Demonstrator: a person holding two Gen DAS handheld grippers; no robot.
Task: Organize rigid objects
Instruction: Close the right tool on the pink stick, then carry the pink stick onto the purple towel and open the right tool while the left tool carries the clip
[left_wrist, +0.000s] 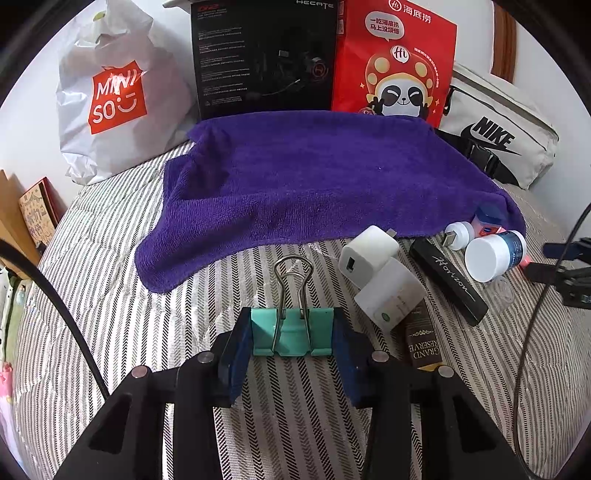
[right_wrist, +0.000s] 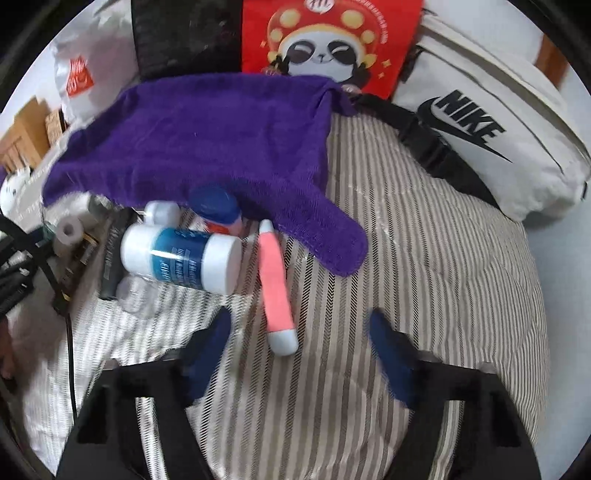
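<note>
In the left wrist view my left gripper (left_wrist: 291, 322) is shut on a teal binder clip (left_wrist: 291, 332). Its blue pads press both sides of the clip, whose wire handles point away over the striped cover. To the right lie two white chargers (left_wrist: 369, 258), a black stick (left_wrist: 447, 280), a white jar with a blue label (left_wrist: 495, 254) and a dark packet (left_wrist: 423, 343). In the right wrist view my right gripper (right_wrist: 299, 332) is open over a pink tube (right_wrist: 273, 280). The tube's white end lies between the fingers, and neither pad touches it. The same jar (right_wrist: 181, 258) lies just to the left.
A purple towel (left_wrist: 314, 177) covers the middle of the striped bed cover (left_wrist: 110, 295). Behind it stand a white shopping bag (left_wrist: 110, 96), a black box (left_wrist: 262, 55) and a red panda bag (left_wrist: 395, 62). A white Nike bag (right_wrist: 480, 122) lies at the right.
</note>
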